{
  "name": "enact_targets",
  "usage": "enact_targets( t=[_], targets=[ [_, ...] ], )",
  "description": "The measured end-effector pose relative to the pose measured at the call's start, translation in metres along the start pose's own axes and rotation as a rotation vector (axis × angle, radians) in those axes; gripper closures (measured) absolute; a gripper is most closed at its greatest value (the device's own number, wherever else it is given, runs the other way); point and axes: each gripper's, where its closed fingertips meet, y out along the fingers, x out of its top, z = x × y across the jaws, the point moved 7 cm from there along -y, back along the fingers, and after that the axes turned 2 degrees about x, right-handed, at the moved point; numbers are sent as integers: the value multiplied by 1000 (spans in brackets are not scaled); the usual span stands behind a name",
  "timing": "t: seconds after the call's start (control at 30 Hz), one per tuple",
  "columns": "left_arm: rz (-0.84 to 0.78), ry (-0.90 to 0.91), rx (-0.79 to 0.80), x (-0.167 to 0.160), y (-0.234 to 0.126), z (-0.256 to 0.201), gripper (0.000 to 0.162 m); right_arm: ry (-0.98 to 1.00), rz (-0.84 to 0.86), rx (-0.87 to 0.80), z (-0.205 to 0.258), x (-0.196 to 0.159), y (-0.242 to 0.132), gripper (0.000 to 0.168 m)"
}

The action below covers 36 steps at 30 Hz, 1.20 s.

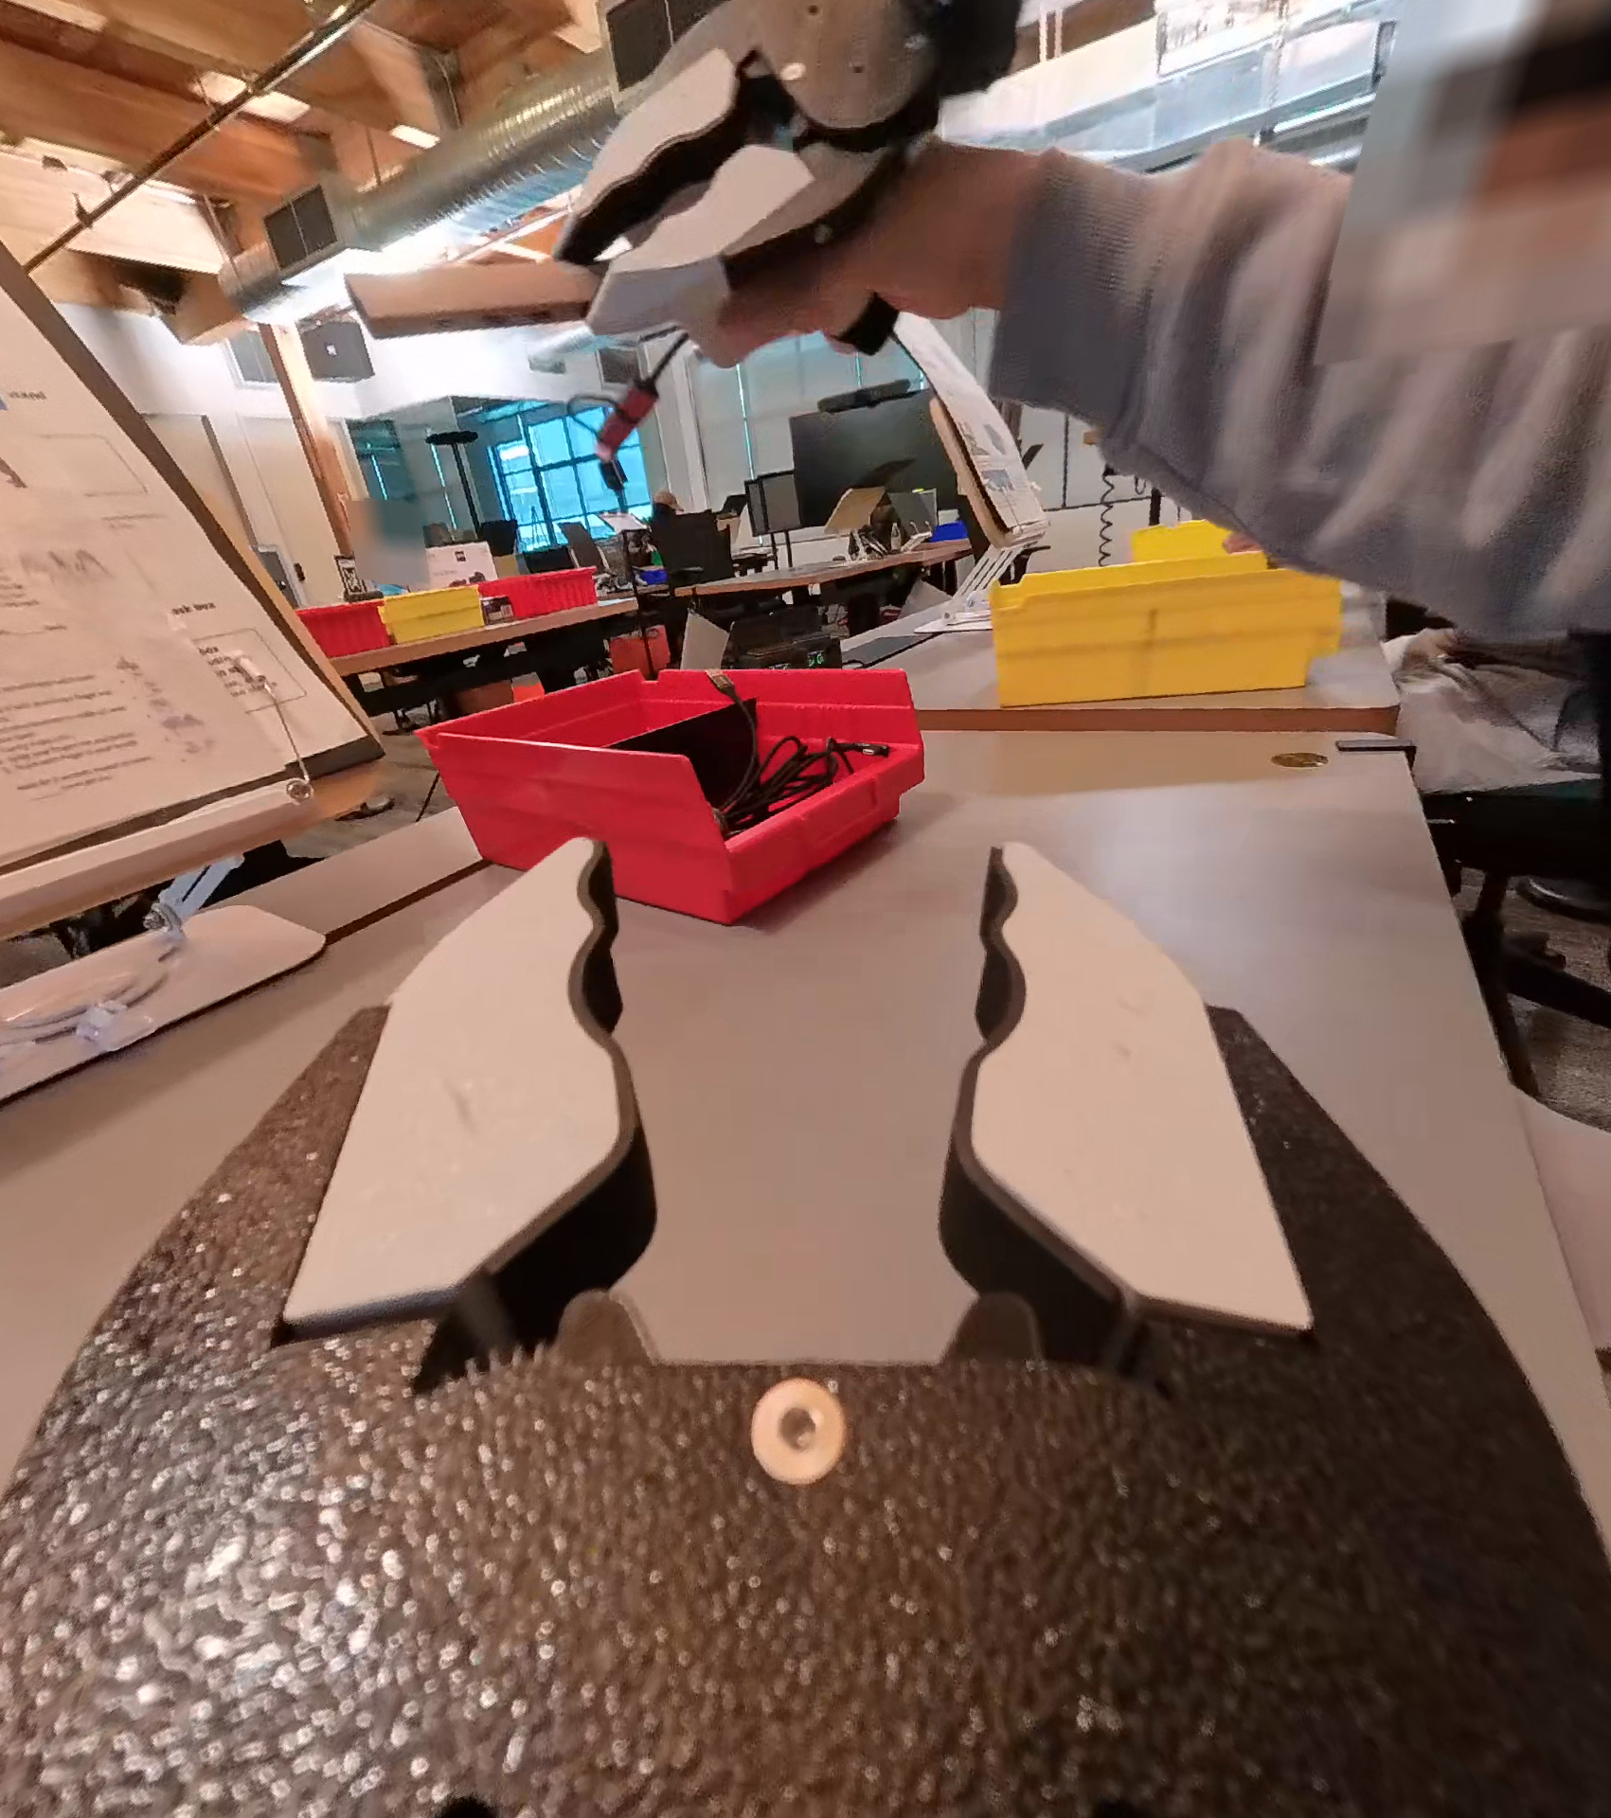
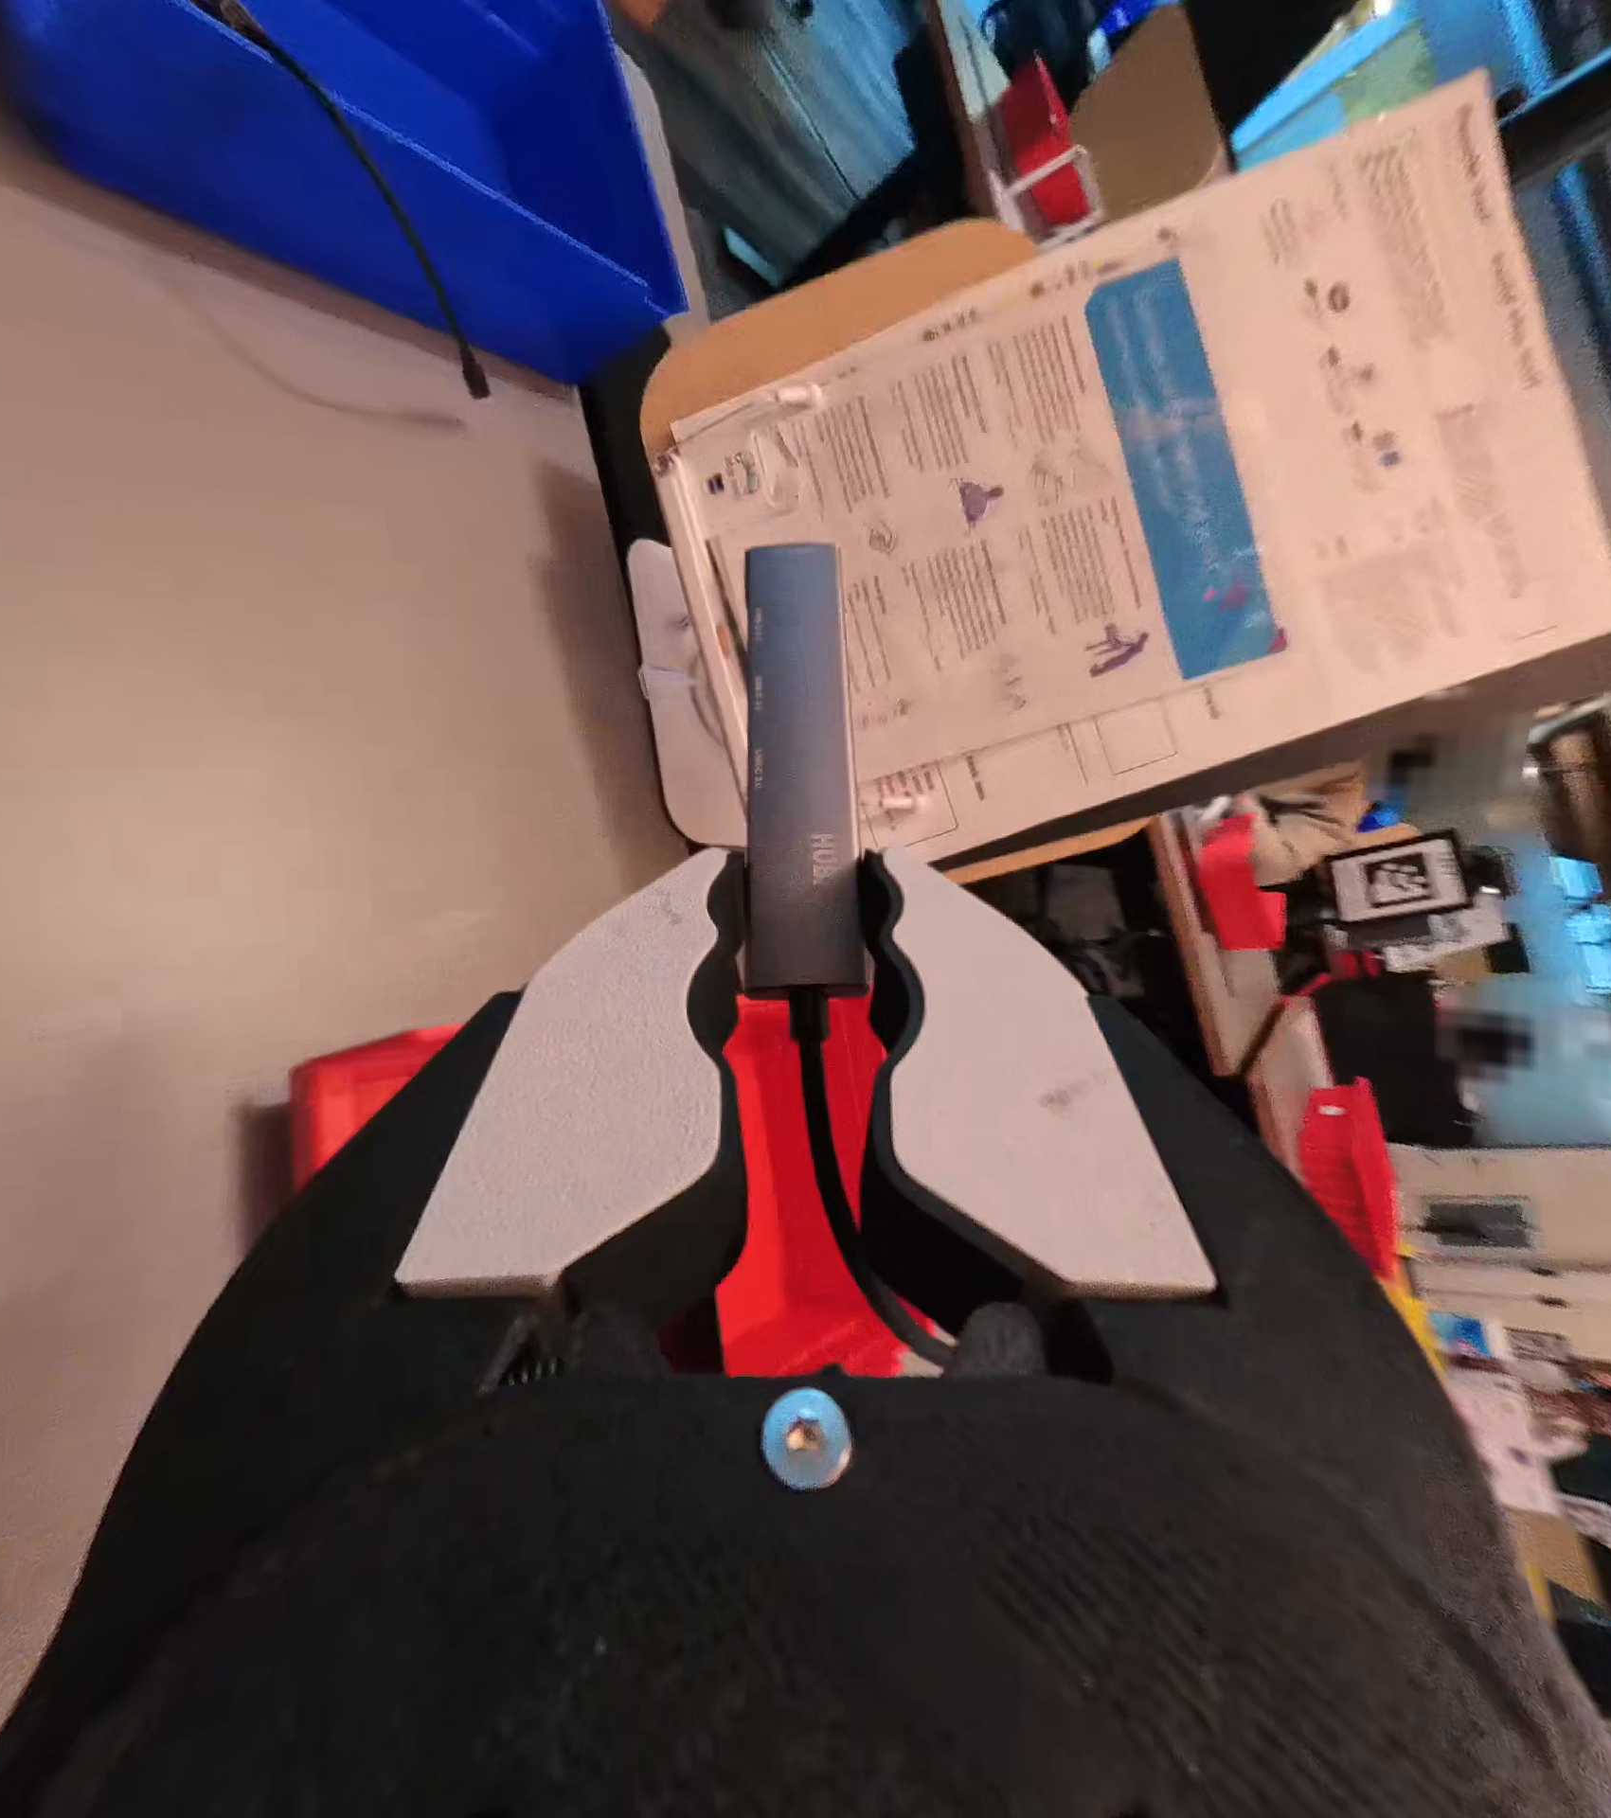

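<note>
My right gripper (image 2: 801, 871) is shut on a dark grey slim hub (image 2: 796, 728), which sticks out forward past the fingertips. Its black cable (image 2: 826, 1161) runs back between the fingers. A red bin (image 2: 781, 1210) lies below it. In the left wrist view the right gripper (image 1: 644, 256) hangs high above the table with the hub (image 1: 476, 300) pointing left, and a cable end with a red plug (image 1: 629, 418) dangles under it. My left gripper (image 1: 796, 866) is open and empty, low over the table, facing the red bin (image 1: 644, 817), which holds black cables (image 1: 781, 777).
A document stand with printed sheets (image 1: 63, 630) stands at the left; it also shows in the right wrist view (image 2: 1126, 512). A blue bin (image 2: 339, 148) with a black cable hanging out sits on the table. A yellow bin (image 1: 1155, 630) stands behind. A person's grey sleeve (image 1: 1323, 393) reaches in from the right. My right fingertips sit around 30 cm from my left ones.
</note>
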Motion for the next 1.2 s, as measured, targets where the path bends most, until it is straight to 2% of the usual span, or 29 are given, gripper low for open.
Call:
enact_targets(
  t=[0.17, 0.2, 0.37, 0.43, 0.5, 0.63, 0.7, 0.8, 0.87, 1.0, 1.1, 1.2],
  targets=[
    [15, -9, 13, -4, 0, 3, 97, 295, -102, 129, -47, -69, 33, 145],
    [17, -11, 16, -5, -1, 3, 98, 363, -139, 107, -52, -81, 40, 145],
    [22, -37, 35, -11, -3, 9, 102, 593, -189, 144, -51, -131, 70, 145],
    [19, -45, 36, -13, -3, 10, 103, 624, -105, 44, -52, -154, 80, 145],
    [29, -48, 36, -16, -2, 10, 103, 638, -39, 46, -45, -171, 88, 145],
    [35, -60, 30, -19, 0, 9, 103, 640, 375, -1, -29, -215, 108, 145],
    [35, -73, 23, -20, 2, 8, 103, 630, 488, -12, -23, -225, 114, 122],
    [50, -72, 16, -23, 3, 6, 103, 612, 565, -36, -18, -224, 117, 101],
    [64, -62, 23, -24, 3, 7, 103, 580, 572, -88, -17, -213, 114, 94],
    [78, -51, 63, -17, -2, 14, 104, 615, 331, -98, 11, -149, 92, 97],
    [174, 14, 197, -6, -16, 35, 109, 626, 111, -68, 61, -99, 67, 105],
    [403, 218, 473, 9, -46, 77, 113, 589, 72, -54, 115, -76, 45, 109]
  ],
)
